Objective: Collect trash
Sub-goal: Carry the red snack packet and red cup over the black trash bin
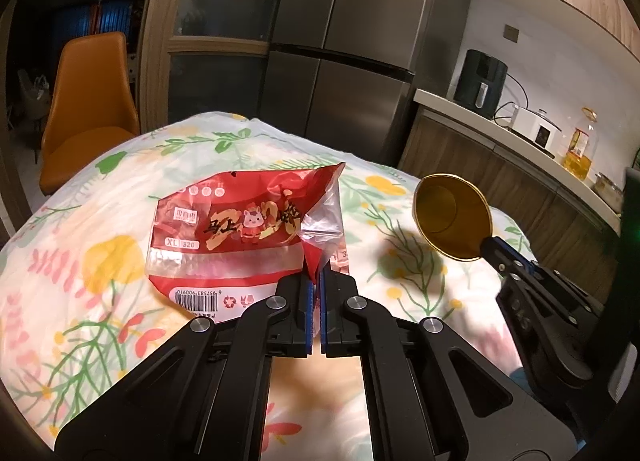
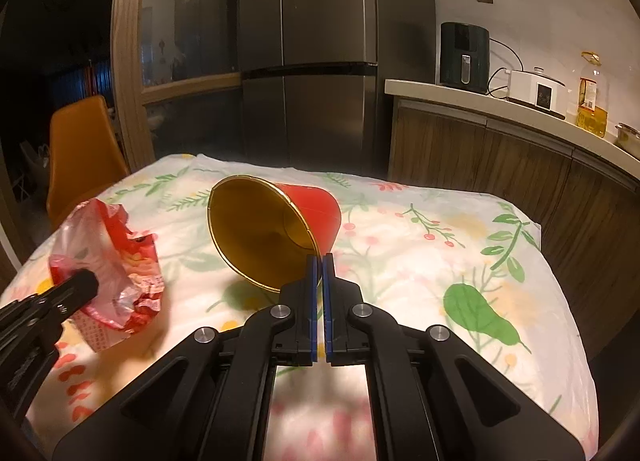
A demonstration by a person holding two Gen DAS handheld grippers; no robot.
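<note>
I noted both tongs clamped thin edges, left gripper [image 1: 316, 273] on the crinkled red-and-clear plastic bag [image 1: 240, 237], right gripper [image 2: 319, 261] on the red gold-lined paper cup [image 2: 276, 229] by its rim; either might slip free.

Both tongs angle downward, side by side. The left tongs [image 1: 316, 275] pinch a plastic wrapper [image 1: 240, 229]; the right tongs [image 2: 319, 265] clamp a paper cup's [image 2: 272, 229] rim.

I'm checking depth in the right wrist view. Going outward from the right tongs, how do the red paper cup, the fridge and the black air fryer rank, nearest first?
1. Red paper cup: pinched at its rim by the right tongs, over the floral tablecloth.
2. Fridge: straight ahead, behind the table's far edge.
3. Black air fryer: on the counter at the right, against the back wall; looks slightly farther than the fridge front.
</note>
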